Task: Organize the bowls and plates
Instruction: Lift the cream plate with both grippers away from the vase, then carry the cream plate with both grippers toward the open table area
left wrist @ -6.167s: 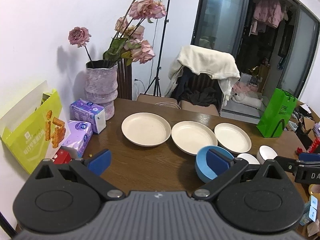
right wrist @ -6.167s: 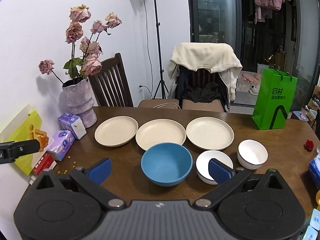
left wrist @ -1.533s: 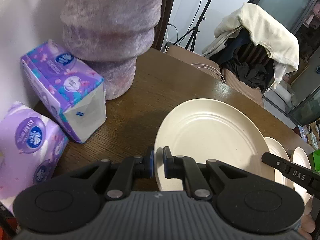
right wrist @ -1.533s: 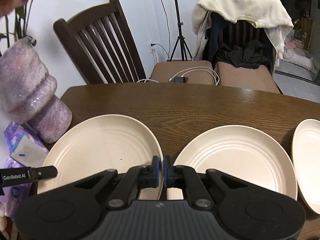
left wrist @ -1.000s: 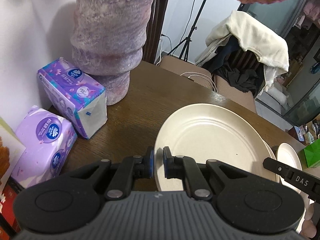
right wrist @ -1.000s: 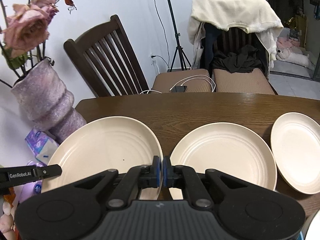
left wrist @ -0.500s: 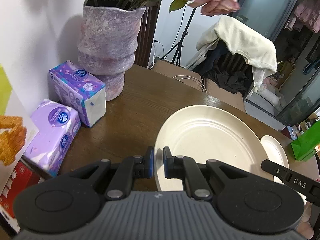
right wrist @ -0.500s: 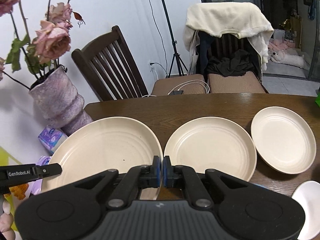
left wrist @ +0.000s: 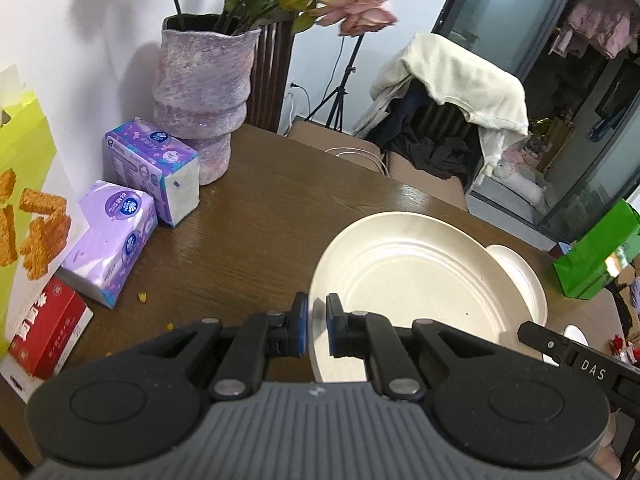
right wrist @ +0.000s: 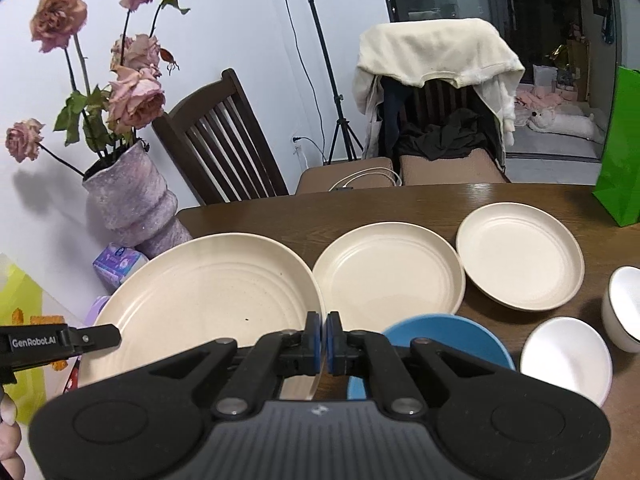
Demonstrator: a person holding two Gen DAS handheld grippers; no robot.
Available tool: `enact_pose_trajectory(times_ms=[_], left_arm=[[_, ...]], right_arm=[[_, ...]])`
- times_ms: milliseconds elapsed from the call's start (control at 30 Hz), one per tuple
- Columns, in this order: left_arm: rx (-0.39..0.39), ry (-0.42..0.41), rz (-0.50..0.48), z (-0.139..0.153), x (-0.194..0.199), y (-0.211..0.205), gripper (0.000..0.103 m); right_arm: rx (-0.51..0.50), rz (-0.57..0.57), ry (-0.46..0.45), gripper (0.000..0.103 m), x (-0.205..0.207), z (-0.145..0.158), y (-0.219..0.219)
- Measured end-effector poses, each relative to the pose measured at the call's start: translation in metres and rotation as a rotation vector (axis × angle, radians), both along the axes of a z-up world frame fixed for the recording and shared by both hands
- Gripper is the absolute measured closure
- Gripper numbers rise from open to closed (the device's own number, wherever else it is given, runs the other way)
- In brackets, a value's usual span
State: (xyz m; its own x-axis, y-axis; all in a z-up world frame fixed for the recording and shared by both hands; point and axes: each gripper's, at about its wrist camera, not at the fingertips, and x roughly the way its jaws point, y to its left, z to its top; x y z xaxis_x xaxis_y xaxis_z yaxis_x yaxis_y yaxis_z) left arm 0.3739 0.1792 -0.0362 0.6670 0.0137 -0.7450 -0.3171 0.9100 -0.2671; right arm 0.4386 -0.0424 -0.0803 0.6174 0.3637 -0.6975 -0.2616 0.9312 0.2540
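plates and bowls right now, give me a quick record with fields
held plate: cream plate, gripped at opposite rim edges by left gripper and right gripper, both shut on it
plates on table: two cream, middle plate and right plate, side by side
bowls: blue bowl in front of the middle plate; two white bowls to its right
stacked: nothing yet

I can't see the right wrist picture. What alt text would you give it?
The right tongs are shut on the rim of a cream plate, held over a brown wooden table. Beside it lie two more cream plates, with a blue bowl and two white bowls nearer. A purple vase of dried roses stands at left.
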Motion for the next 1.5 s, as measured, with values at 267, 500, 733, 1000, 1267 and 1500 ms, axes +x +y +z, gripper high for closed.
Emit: enact_pose_trajectory(times_ms=[267,500,733,1000,1267,1500], left_arm=[[0.001,-0.018,-0.040,0.013,-0.025,-0.029,0.093],[0.004,-0.025,-0.087,0.018,-0.040,-0.056,0.093],[0.004,-0.034,-0.153,0.021,-0.053,-0.091,0.093],[-0.002,-0.036,-0.233,0.017,-0.067,-0.131,0.093],[-0.007,-0.036,-0.295,0.012,-0.079,-0.163,0.093],[0.001,-0.011,-0.338,0.000,-0.086,-0.185,0.093]], right_arm=[[0.002,-0.030,-0.010,0.099,-0.036,0.012,-0.033],[0.009,-0.072,-0.021,0.099,-0.064,0.018,-0.062],[0.004,-0.127,-0.023,0.099,-0.087,0.020,-0.094],[-0.003,-0.199,-0.025,0.099,-0.118,0.018,-0.137],[-0.002,-0.263,-0.019,0.099,-0.148,0.012,-0.174],[-0.008,-0.304,-0.012,0.099,-0.168,0.005,-0.196]])
